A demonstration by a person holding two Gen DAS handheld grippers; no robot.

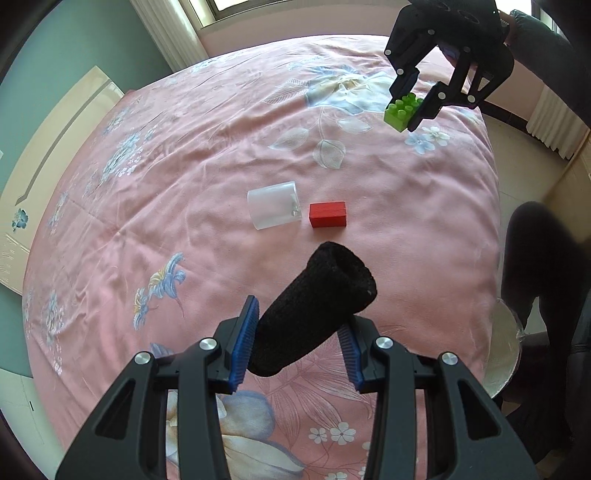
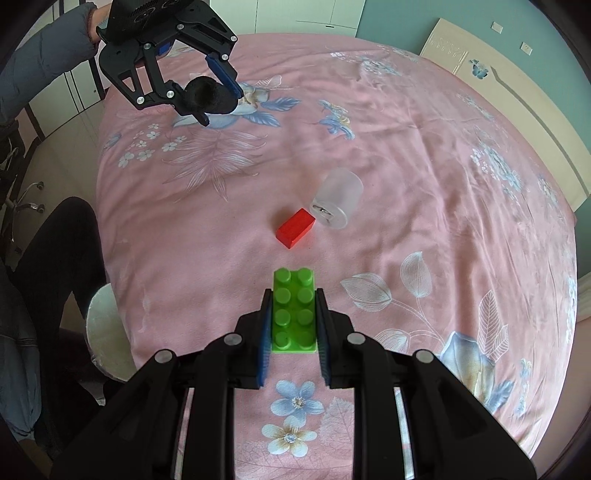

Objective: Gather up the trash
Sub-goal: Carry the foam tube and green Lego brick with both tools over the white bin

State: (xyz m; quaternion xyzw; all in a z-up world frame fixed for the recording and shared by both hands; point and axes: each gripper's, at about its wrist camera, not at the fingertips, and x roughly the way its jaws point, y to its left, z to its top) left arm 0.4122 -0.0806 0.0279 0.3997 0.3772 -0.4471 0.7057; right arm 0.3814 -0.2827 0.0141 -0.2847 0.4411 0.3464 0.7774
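Note:
My left gripper is shut on a black knitted sleeve and holds it above the pink floral bedspread. It also shows in the right wrist view with the sleeve. My right gripper is shut on a green toy brick, which also shows in the left wrist view held by that gripper. A red block and a frosted plastic cup on its side lie in the middle of the bed.
A white bag-lined bin stands on the floor beside the bed, next to a person's dark-trousered leg. A cream headboard and a window with curtains border the bed.

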